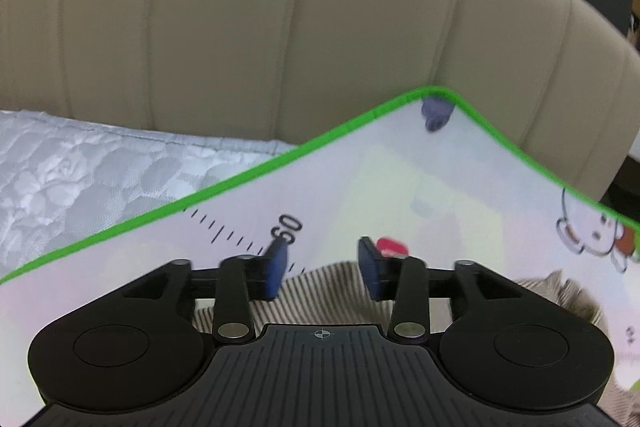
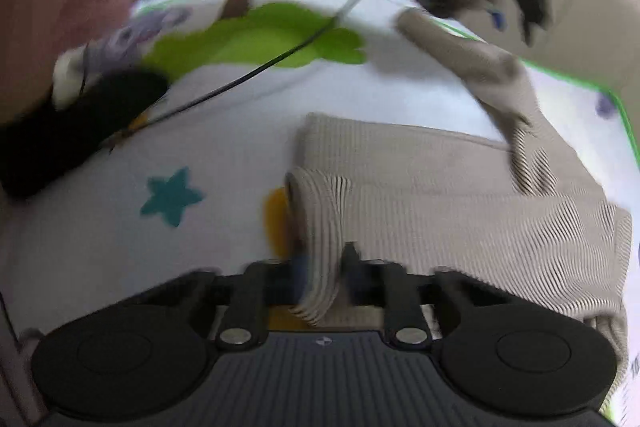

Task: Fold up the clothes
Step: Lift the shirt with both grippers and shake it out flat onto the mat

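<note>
Your left wrist view was evenly lit and soft, without glare or hard shadows; the beige padded headboard (image 1: pixel 280 19) bowed with fisheye curve and looked slightly smeared. Your right wrist view was heavily motion-blurred: the beige ribbed garment (image 2: pixel 460 211) showed moiré ripples, and the top corners went dark and indistinct.

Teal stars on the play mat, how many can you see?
1. A teal star is printed on the mat, left of the striped beige garment. The garment and grippers may hide others.
</note>
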`<action>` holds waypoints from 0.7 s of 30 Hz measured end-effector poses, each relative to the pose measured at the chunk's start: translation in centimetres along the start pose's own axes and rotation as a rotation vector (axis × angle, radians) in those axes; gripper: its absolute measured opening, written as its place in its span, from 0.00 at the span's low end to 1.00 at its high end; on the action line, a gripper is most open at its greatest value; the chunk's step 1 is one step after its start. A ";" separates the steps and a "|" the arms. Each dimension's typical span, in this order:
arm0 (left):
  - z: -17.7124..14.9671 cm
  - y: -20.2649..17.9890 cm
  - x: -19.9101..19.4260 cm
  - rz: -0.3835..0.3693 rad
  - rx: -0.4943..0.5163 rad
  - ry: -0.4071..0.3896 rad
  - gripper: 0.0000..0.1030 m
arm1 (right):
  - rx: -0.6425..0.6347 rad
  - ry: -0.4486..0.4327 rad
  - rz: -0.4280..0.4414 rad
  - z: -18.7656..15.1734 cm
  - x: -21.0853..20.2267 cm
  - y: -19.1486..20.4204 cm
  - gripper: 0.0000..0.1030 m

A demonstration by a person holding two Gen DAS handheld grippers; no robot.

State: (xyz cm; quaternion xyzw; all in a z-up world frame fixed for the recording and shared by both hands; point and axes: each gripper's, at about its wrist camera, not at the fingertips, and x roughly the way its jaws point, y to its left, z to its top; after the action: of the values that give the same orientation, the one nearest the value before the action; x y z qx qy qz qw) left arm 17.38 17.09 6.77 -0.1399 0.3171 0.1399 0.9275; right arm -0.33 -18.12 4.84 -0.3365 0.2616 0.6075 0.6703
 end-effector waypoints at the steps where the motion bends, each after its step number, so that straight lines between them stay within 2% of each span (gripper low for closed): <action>1: 0.1 0.0 -0.2 -0.007 -0.006 -0.008 0.48 | 0.080 -0.025 -0.034 0.5 -1.0 -2.0 0.08; 4: 0.3 -0.2 -0.6 -0.027 -0.014 -0.028 0.55 | 0.352 -0.149 -0.231 1.6 -6.4 -10.6 0.08; 6: 0.3 -0.6 -0.8 -0.045 -0.008 -0.033 0.60 | 0.525 -0.251 -0.404 1.0 -11.1 -16.4 0.03; 8: 0.2 -1.2 -1.0 -0.067 0.004 -0.035 0.67 | 0.670 -0.341 -0.587 -0.8 -16.1 -21.3 0.03; 10: -0.1 -1.9 -1.0 -0.102 0.018 -0.031 0.74 | 0.769 -0.379 -0.726 -3.0 -19.3 -24.4 0.03; 12: -0.4 -2.6 -1.0 -0.146 0.031 -0.017 0.79 | 0.838 -0.373 -0.852 -5.7 -21.3 -26.7 0.03; 14: -0.8 -3.5 -1.0 -0.192 0.052 -0.004 0.82 | 0.903 -0.343 -0.940 -8.3 -22.1 -28.4 0.03; 19: -1.5 -6.1 -1.1 -0.285 0.148 0.026 0.87 | 1.028 -0.264 -1.057 -13.2 -21.8 -30.8 0.03; 21: -1.7 -7.3 -0.8 -0.309 0.203 0.059 0.90 | 1.059 -0.254 -1.088 -14.0 -21.0 -31.3 0.02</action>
State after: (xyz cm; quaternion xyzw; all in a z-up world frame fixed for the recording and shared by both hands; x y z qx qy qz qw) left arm 18.34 9.64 7.20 -0.0964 0.3316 -0.0410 0.9376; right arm 28.85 -43.39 15.99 0.0204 0.2362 0.0198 0.9713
